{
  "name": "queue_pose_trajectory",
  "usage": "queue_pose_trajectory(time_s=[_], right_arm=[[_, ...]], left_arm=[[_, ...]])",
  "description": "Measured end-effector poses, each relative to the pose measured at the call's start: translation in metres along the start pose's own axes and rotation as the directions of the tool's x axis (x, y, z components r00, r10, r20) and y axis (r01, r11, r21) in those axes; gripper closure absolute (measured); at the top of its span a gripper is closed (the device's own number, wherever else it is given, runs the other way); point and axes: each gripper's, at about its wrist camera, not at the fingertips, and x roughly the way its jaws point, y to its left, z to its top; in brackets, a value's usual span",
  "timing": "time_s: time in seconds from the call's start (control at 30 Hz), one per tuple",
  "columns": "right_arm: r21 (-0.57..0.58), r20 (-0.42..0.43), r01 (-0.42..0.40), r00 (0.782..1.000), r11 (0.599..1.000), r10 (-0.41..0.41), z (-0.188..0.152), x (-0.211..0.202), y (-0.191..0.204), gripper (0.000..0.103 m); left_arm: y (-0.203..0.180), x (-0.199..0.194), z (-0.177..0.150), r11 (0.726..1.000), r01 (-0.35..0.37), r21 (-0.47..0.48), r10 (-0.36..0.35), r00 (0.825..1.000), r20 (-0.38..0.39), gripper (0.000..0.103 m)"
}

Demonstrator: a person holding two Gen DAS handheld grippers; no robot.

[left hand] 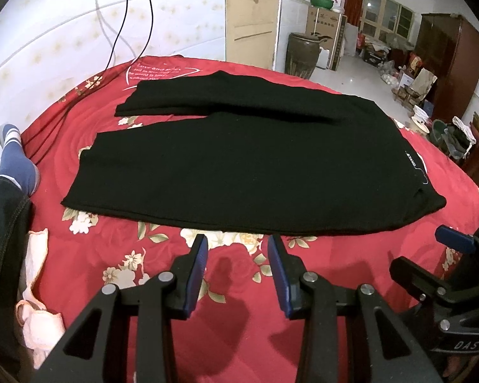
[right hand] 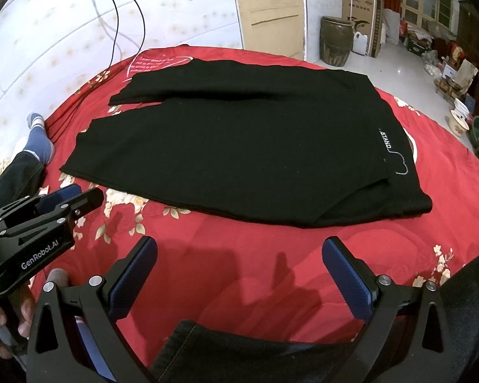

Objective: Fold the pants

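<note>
Black pants [left hand: 239, 166] lie flat on a red floral bedspread [left hand: 233, 271], legs pointing left and slightly apart, waist at the right with a white "STAND" label [right hand: 384, 142]. My left gripper [left hand: 238, 242] hovers just short of the pants' near edge, open, nothing between its blue pads. My right gripper [right hand: 241, 245] stands wide open over bare bedspread in front of the pants [right hand: 233, 146]. From the right wrist view the left gripper [right hand: 79, 196] shows at the left, near the leg cuffs. The left wrist view catches the right gripper [left hand: 416, 250] at the right edge.
A person's leg in dark jeans with a blue sock [left hand: 16, 159] rests at the bed's left side; a jeans-clad knee [right hand: 255, 351] lies under the right gripper. A pale pink cloth [left hand: 38, 287] lies at the near left. Cables [left hand: 124, 16] hang down the wall. A brown jar [left hand: 303, 54] stands beyond the bed.
</note>
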Motion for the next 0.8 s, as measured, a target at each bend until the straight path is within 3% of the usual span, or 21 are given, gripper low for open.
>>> queue_pose_trajectory(time_s=[0.8], right_arm=[[0.011, -0.004, -0.005, 1.000, 1.000, 0.005, 0.0003, 0.0001, -0.0012, 0.000]], left_arm=[[-0.0039, 0.0002, -0.0009, 1.000, -0.011, 0.014, 0.011, 1.000, 0.006, 0.062]])
